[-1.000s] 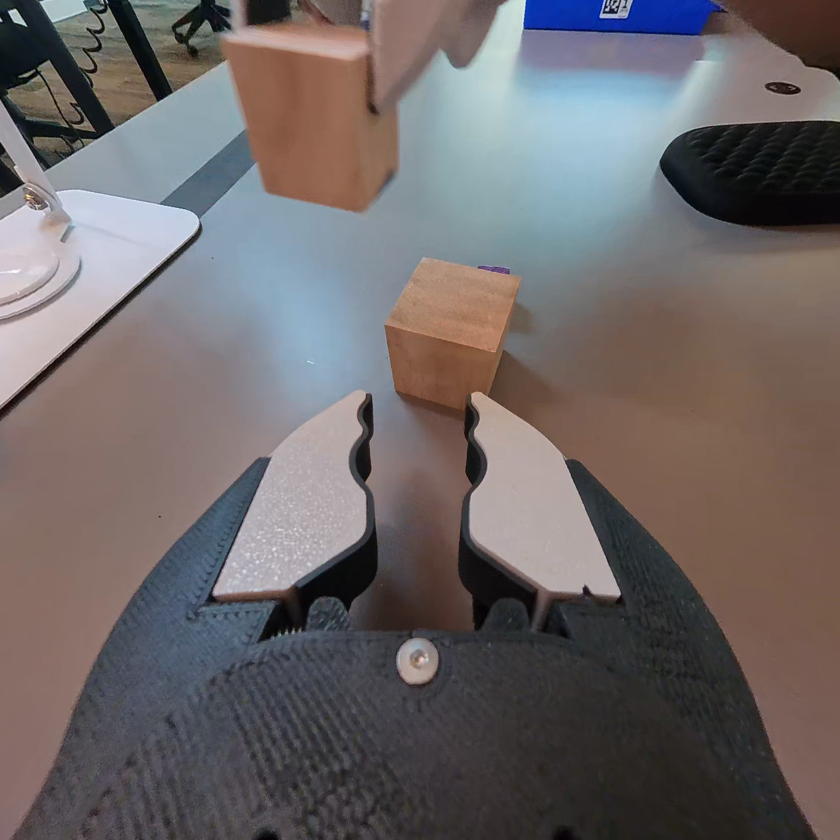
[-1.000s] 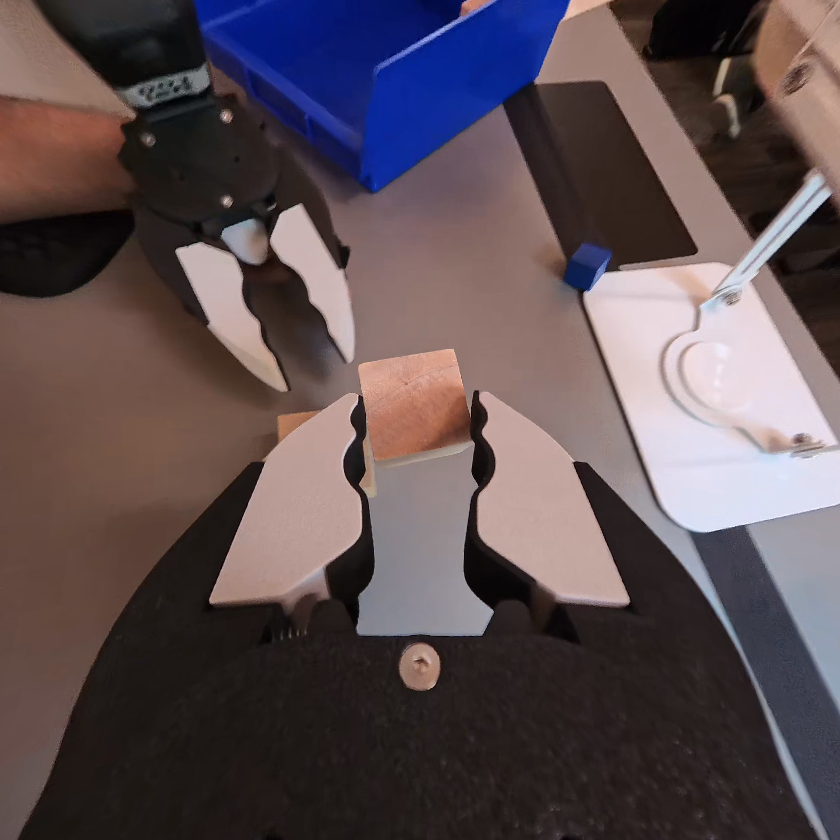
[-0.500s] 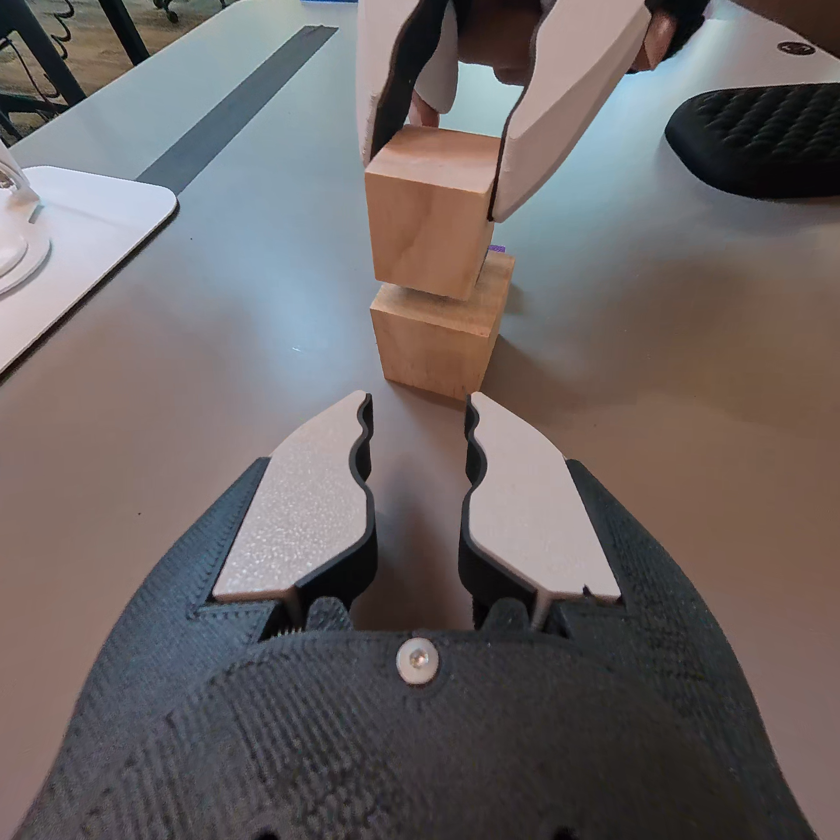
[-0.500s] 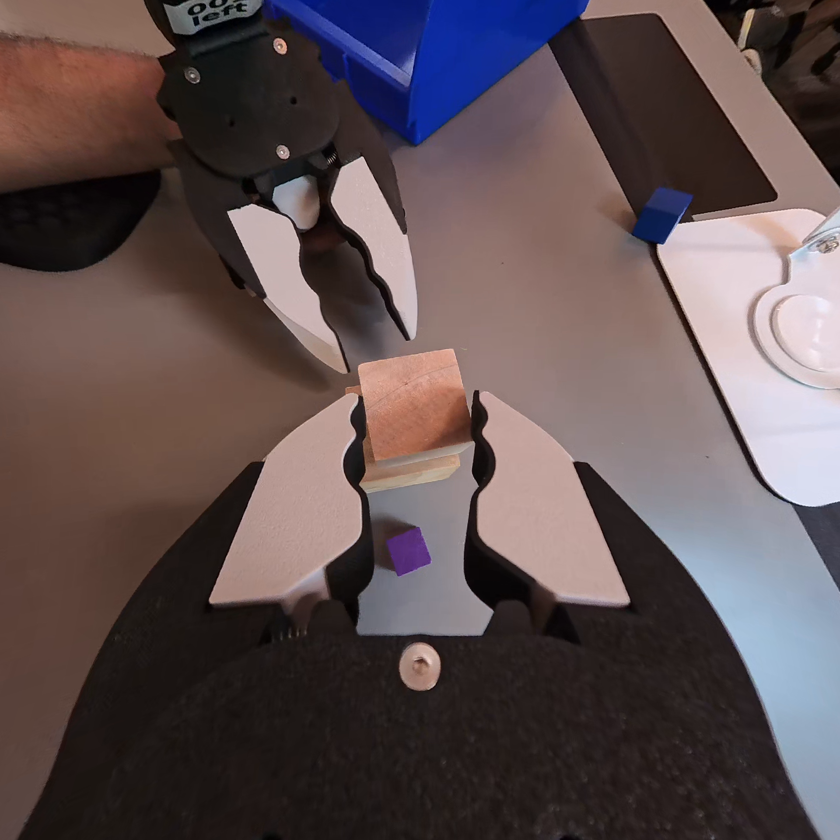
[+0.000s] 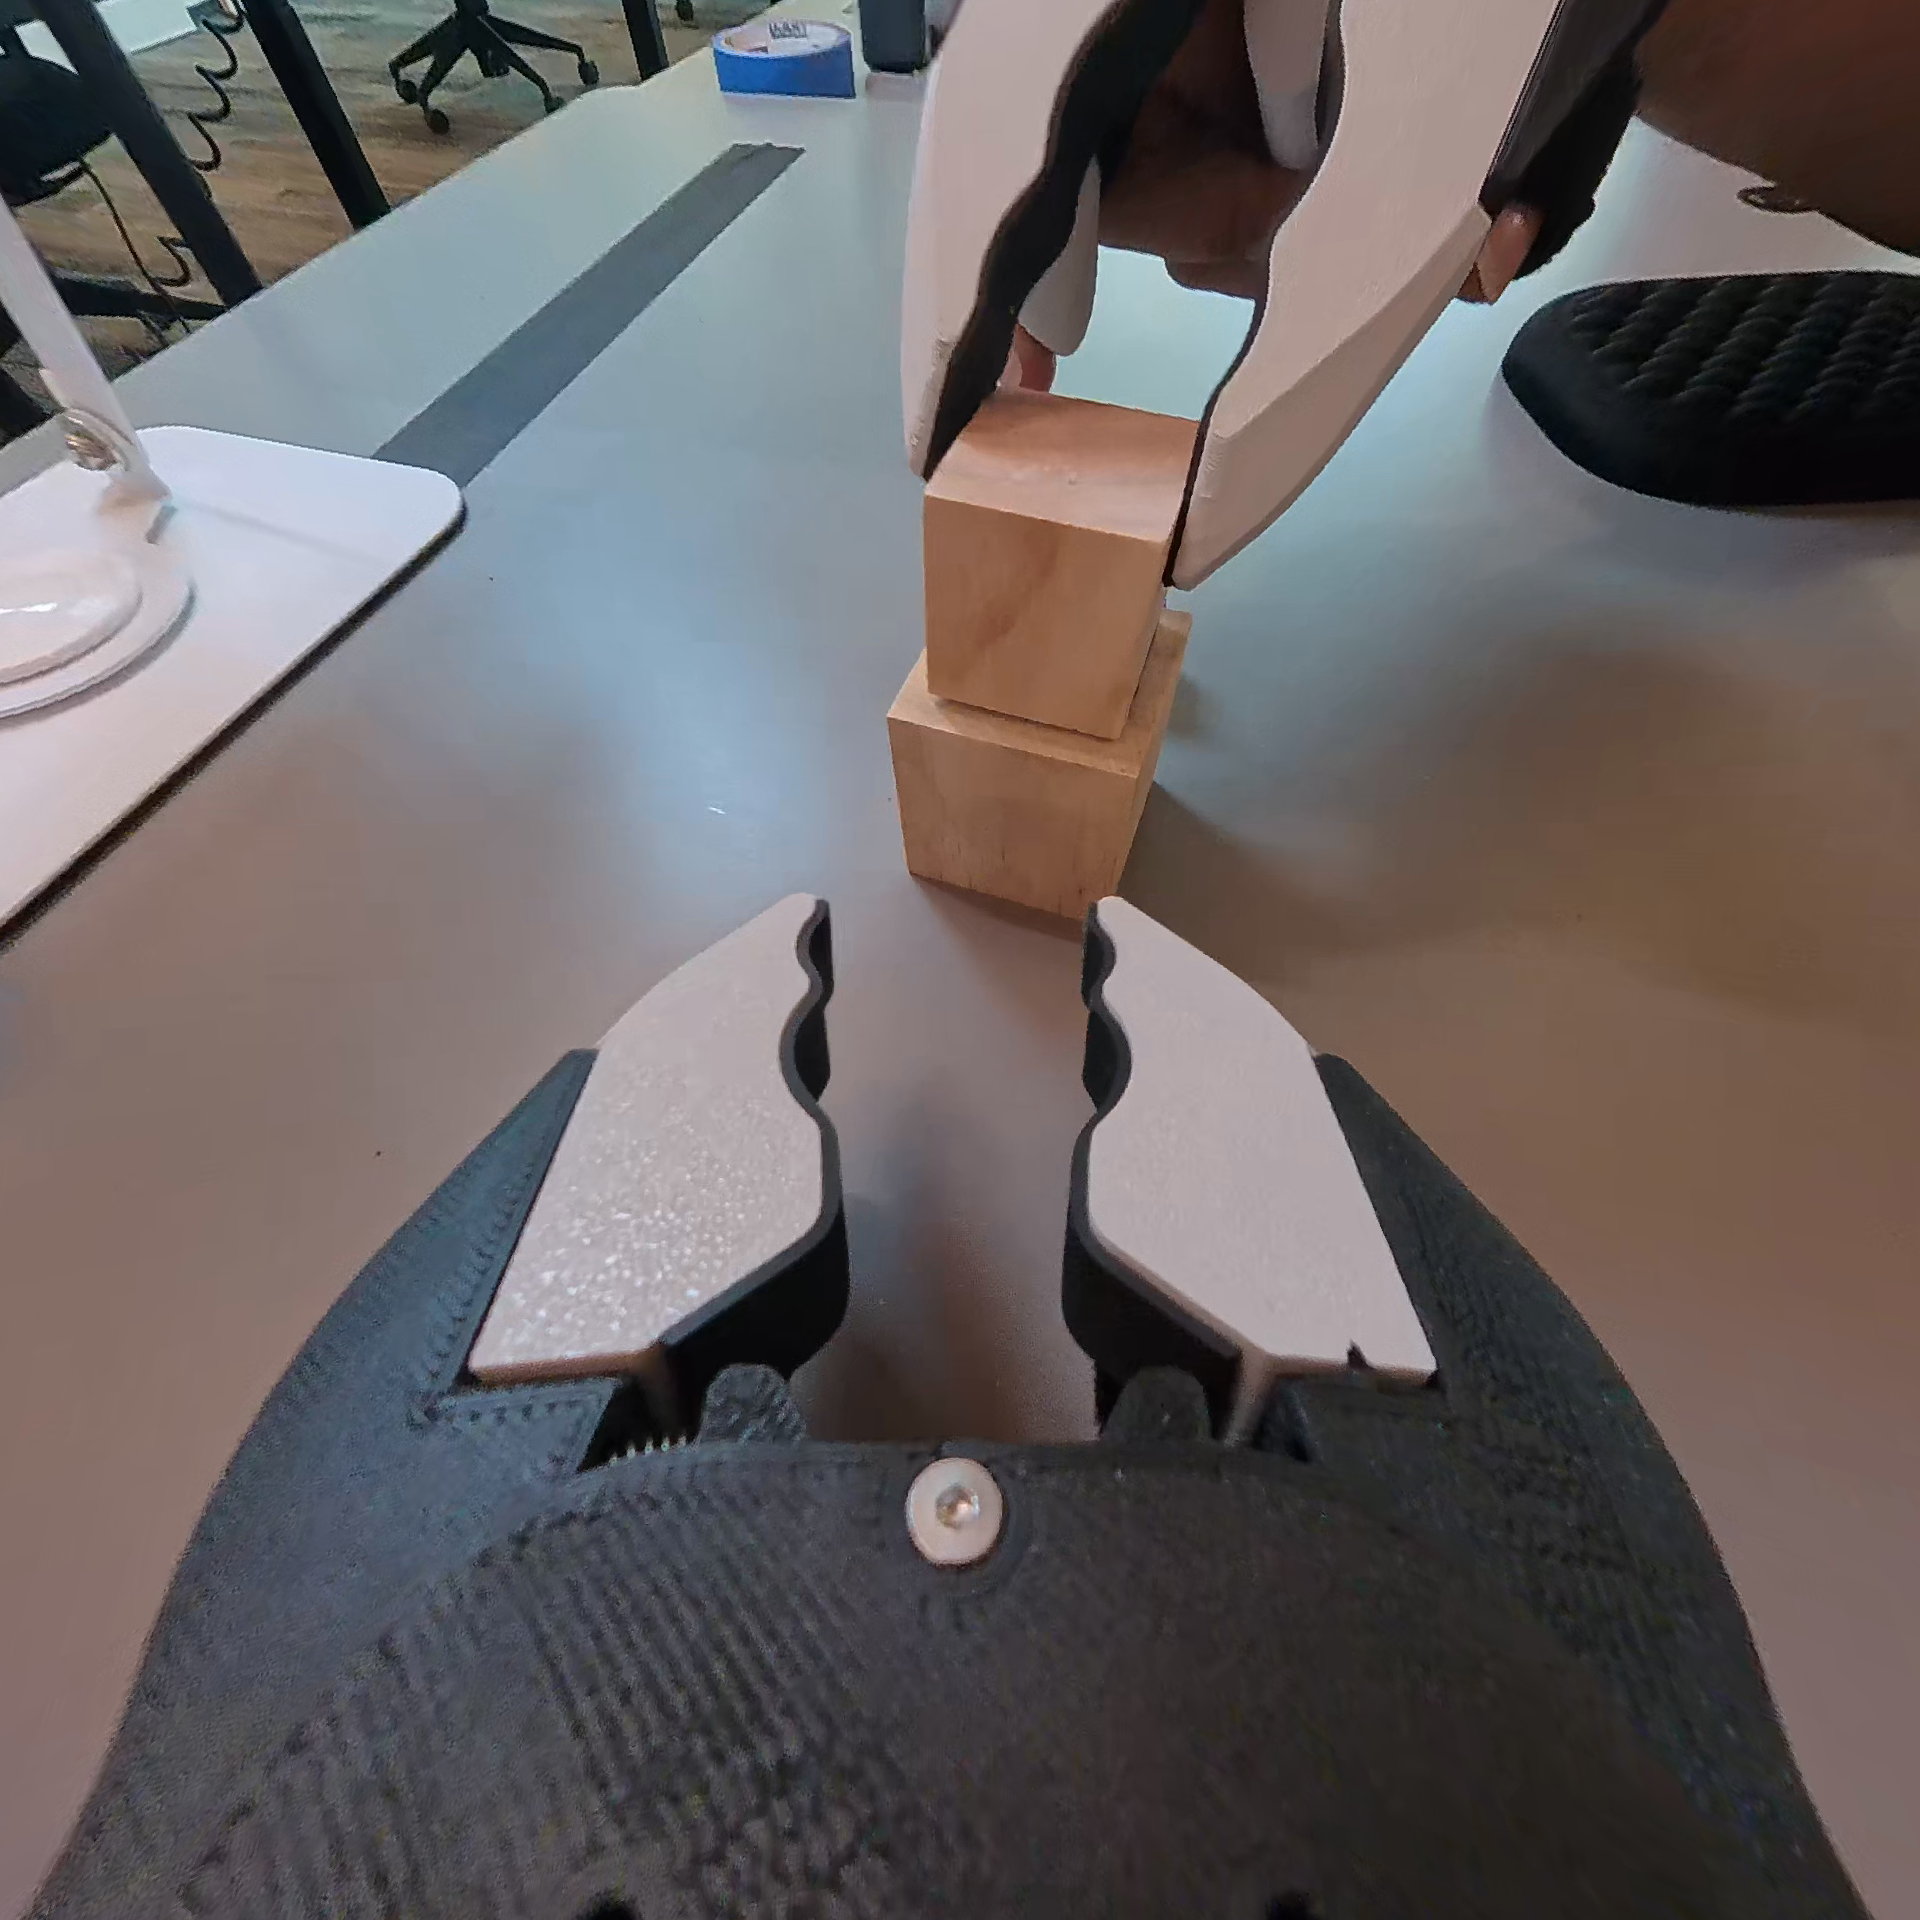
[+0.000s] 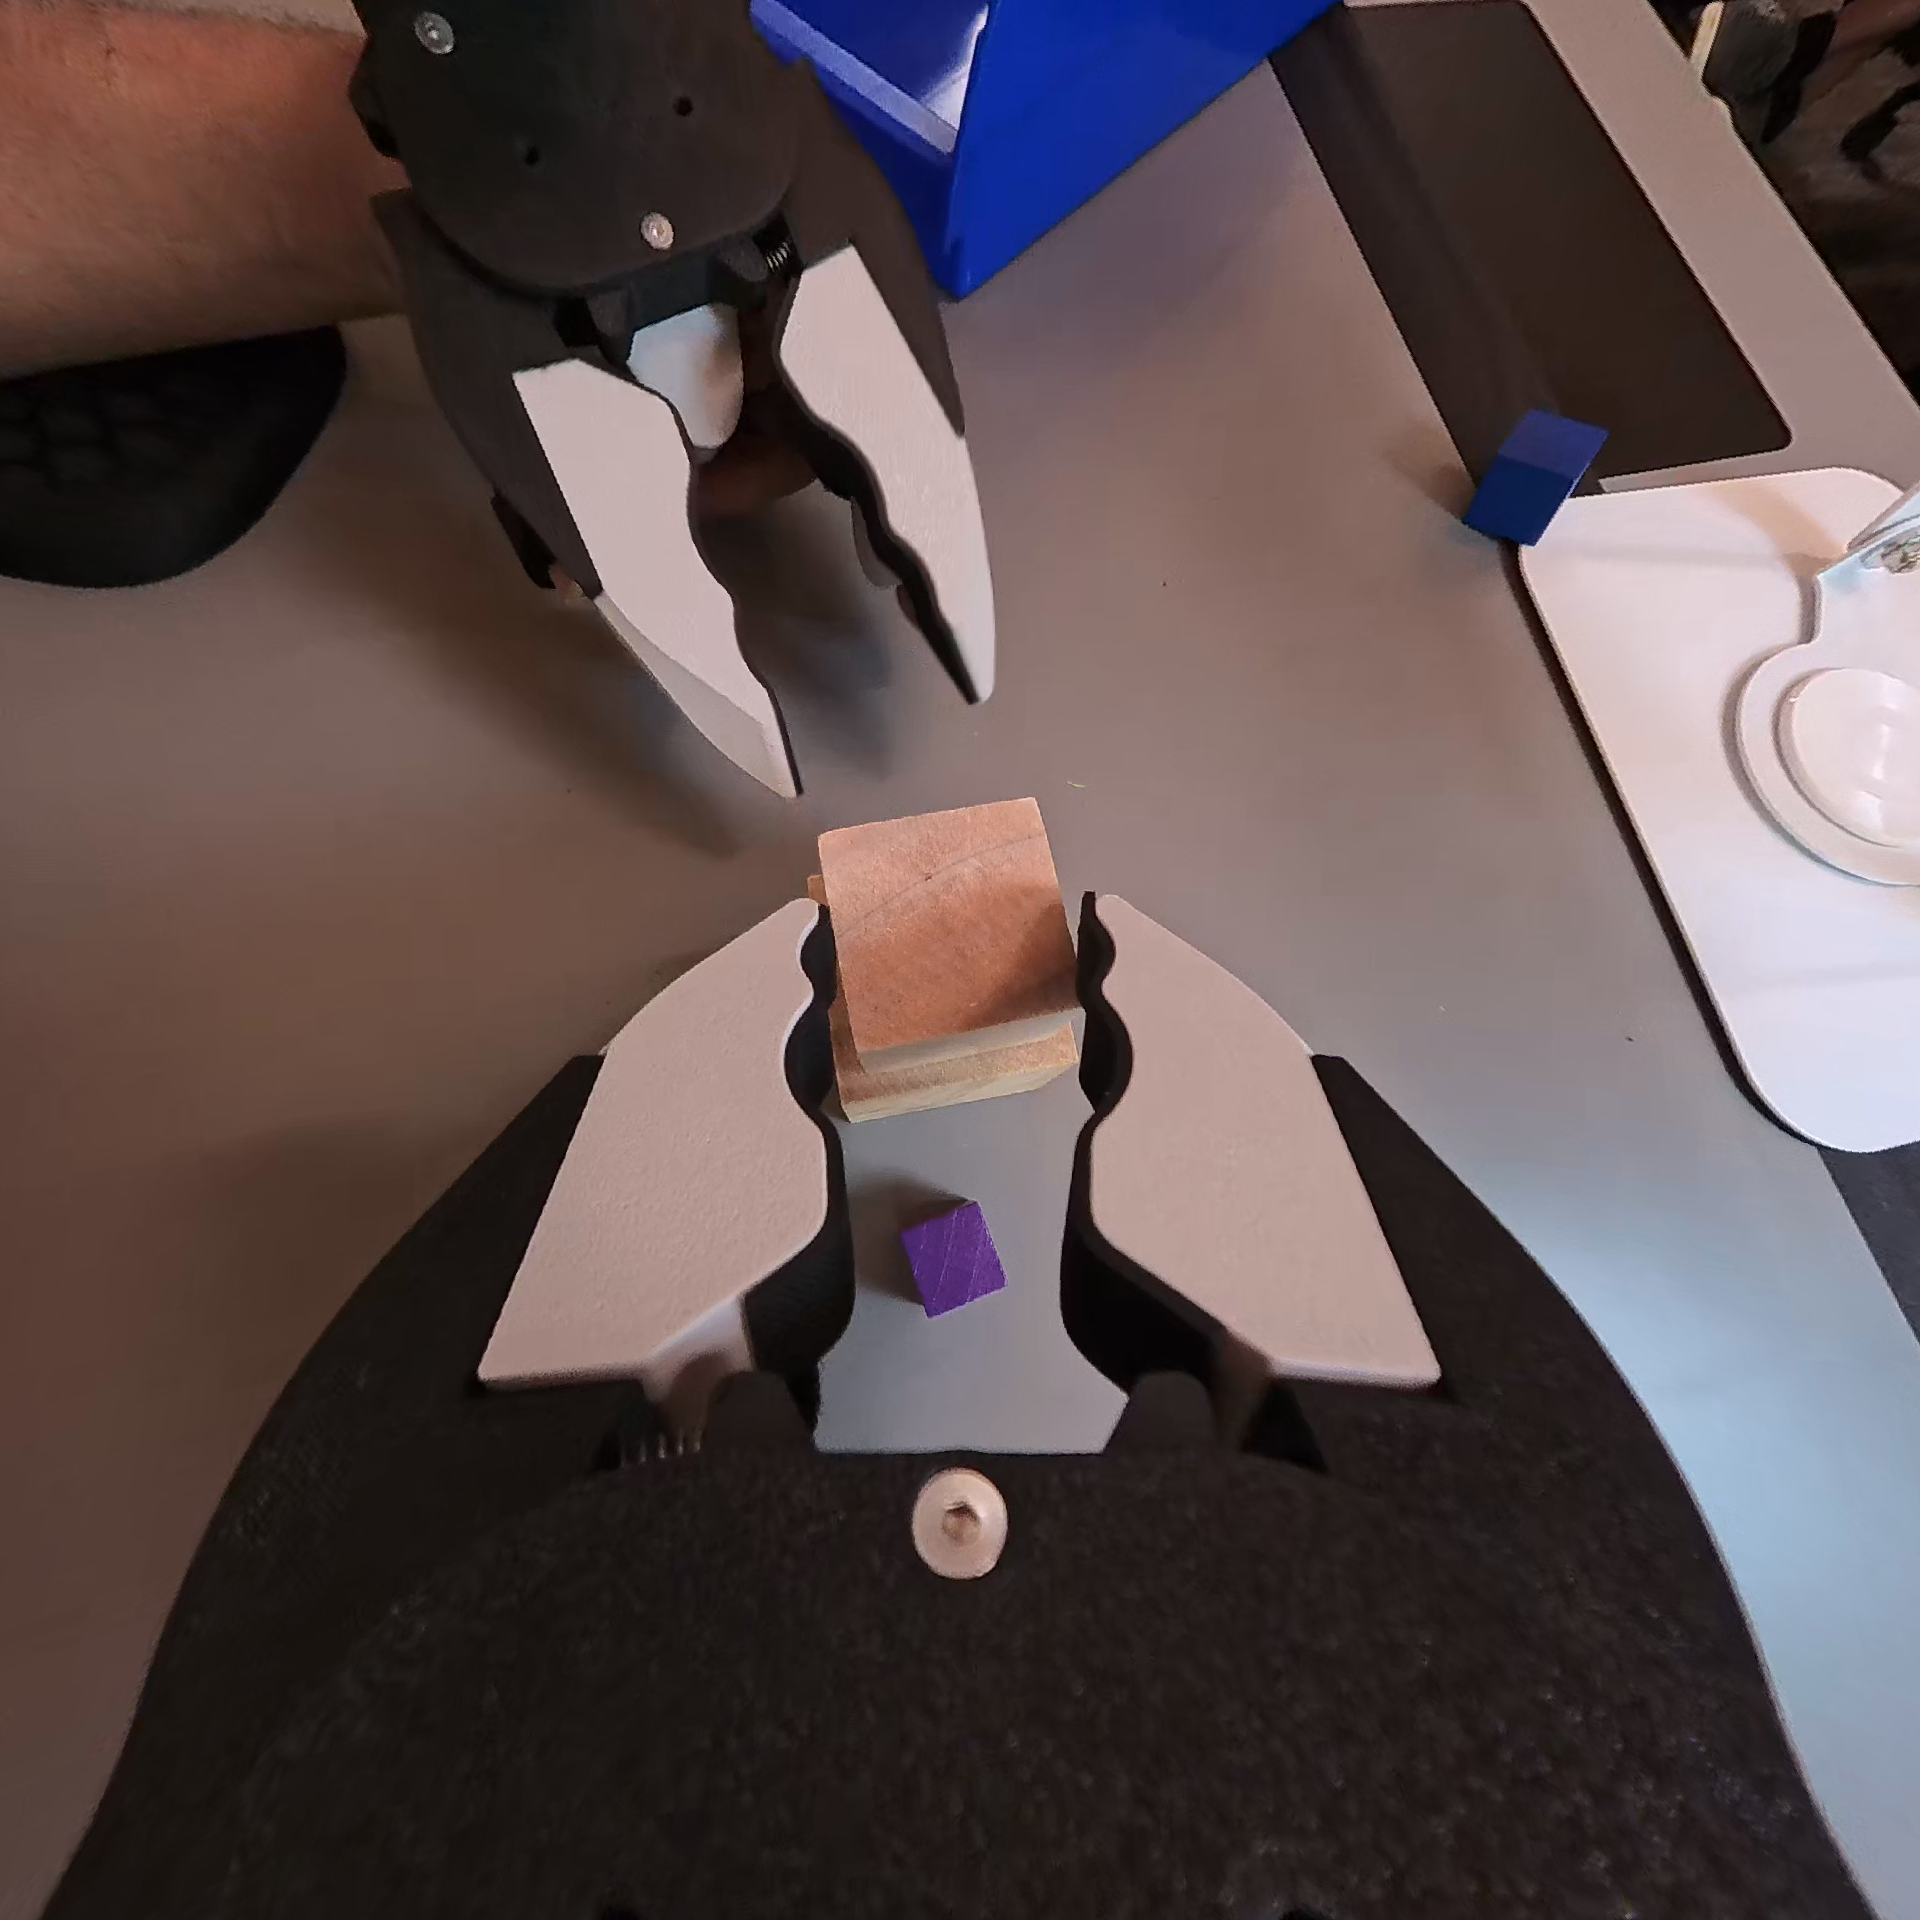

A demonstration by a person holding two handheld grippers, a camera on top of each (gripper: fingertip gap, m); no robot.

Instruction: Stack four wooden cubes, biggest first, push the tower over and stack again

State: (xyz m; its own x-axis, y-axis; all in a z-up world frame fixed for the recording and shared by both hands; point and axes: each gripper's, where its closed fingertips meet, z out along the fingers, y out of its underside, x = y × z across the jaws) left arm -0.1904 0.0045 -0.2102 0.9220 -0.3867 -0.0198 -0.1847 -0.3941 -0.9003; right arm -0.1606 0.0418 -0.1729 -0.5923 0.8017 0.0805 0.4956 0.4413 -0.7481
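Note:
A large wooden cube (image 5: 1013,821) stands on the grey table (image 5: 520,883). A slightly smaller wooden cube (image 5: 1039,603) sits on top of it, turned a little. My right gripper (image 5: 1055,520) comes down from above, shut on this upper cube, with a pad on each side. In the right wrist view the upper cube (image 6: 935,935) fills the space between my right gripper's (image 6: 948,914) pads, with the lower cube (image 6: 956,1081) under it. My left gripper (image 5: 956,914) is open and empty, low over the table just in front of the lower cube; it also shows in the right wrist view (image 6: 883,738).
A small purple cube (image 6: 951,1257) lies on the table behind the stack, and a small blue cube (image 6: 1532,478) lies by a white base plate (image 6: 1714,831). A blue bin (image 6: 1039,135), a black wrist rest (image 5: 1725,384) and a roll of blue tape (image 5: 784,57) stand farther off. One gripper's finger ends stand about 7 cm off the other's.
My right gripper carried the smaller cube over and set it down on the larger cube, still gripping it. My left gripper stayed in front of the stack and its jaws opened slightly wider.

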